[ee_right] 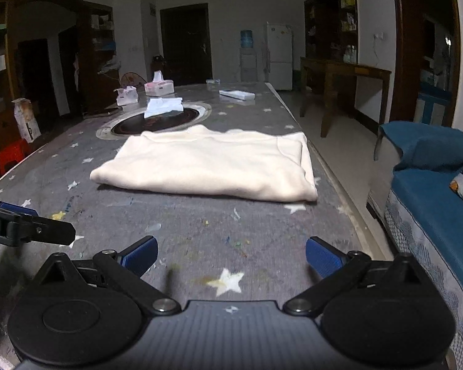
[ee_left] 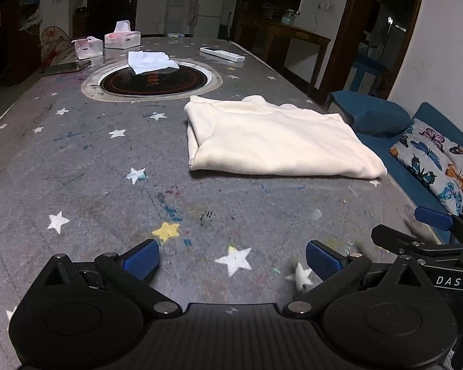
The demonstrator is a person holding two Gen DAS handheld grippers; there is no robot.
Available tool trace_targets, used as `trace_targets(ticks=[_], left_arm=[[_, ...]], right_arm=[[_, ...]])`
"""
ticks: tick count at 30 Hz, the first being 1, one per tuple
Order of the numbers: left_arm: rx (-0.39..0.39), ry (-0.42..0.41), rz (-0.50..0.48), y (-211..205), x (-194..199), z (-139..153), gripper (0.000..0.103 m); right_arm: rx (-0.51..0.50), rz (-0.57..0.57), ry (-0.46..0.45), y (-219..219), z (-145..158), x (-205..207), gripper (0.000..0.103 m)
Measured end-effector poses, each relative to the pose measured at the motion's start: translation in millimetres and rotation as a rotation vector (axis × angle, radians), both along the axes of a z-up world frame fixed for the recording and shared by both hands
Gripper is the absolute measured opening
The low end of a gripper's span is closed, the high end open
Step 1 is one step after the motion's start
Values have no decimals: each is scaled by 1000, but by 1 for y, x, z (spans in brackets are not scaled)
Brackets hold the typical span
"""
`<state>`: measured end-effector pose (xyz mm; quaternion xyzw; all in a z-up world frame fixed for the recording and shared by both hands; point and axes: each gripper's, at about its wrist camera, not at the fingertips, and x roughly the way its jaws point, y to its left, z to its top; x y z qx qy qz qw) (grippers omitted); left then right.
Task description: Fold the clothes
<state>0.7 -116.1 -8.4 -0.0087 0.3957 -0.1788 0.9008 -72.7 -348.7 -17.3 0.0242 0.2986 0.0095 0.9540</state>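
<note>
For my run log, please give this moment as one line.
cream garment: folded, on table | left gripper: open, empty | right gripper: open, empty

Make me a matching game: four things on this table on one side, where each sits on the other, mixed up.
Things:
1. cream garment
2. white cloth
3. tissue box
4. right tool

Places:
A. on the dark round inset
B. far end of the table
C. folded, mid-table near the sofa-side edge
D. open over bare tabletop, near end

Pairs: 1-C, 2-A, 3-B, 4-D
</note>
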Motion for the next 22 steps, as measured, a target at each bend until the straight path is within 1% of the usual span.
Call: trace_targets(ticks=[7, 11, 22], left_arm=[[8, 13, 11, 4, -7, -6, 103], [8, 13, 10, 5, -10, -7, 103], [2, 9, 1, 4, -19, -7, 103]], right_arm=[[39, -72, 31, -2, -5, -4, 103], [35, -90, 41, 0, -7, -7, 103], [16, -90, 62, 9, -10, -8, 103]])
